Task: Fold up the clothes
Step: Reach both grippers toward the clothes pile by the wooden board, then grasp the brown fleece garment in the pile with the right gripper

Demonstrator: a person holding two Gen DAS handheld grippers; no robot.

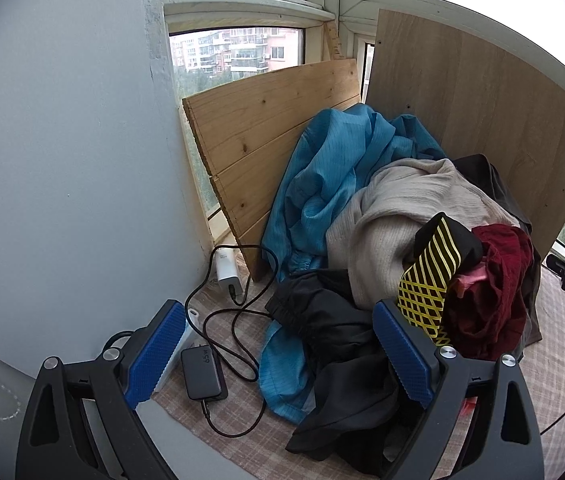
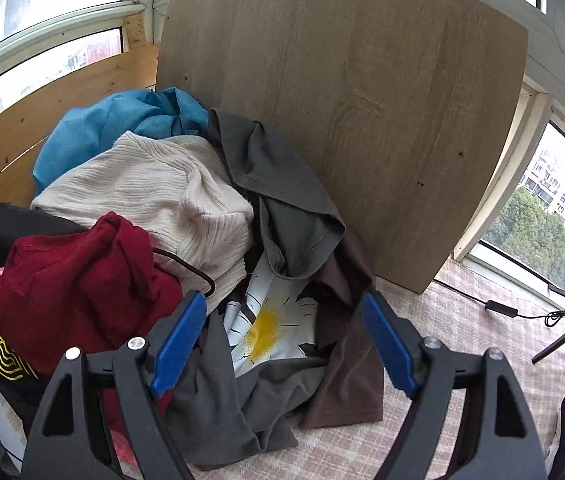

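Both your grippers hang wide open and empty: the left gripper (image 1: 278,354) low in the frame over a black garment (image 1: 334,344), the right gripper (image 2: 284,340) above the daisy-print shirt (image 2: 270,328). The clothes pile (image 2: 142,200) sits unfolded at centre against the boards, probably for sorting.

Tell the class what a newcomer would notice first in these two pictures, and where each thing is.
A heap of unfolded clothes fills the middle: a blue garment at the back against the wooden boards, a cream knit on top, a dark red garment in front. Nearest the open right gripper lies a grey shirt with a daisy print. Left of the heap, a black charger and cable lie near the open left gripper.
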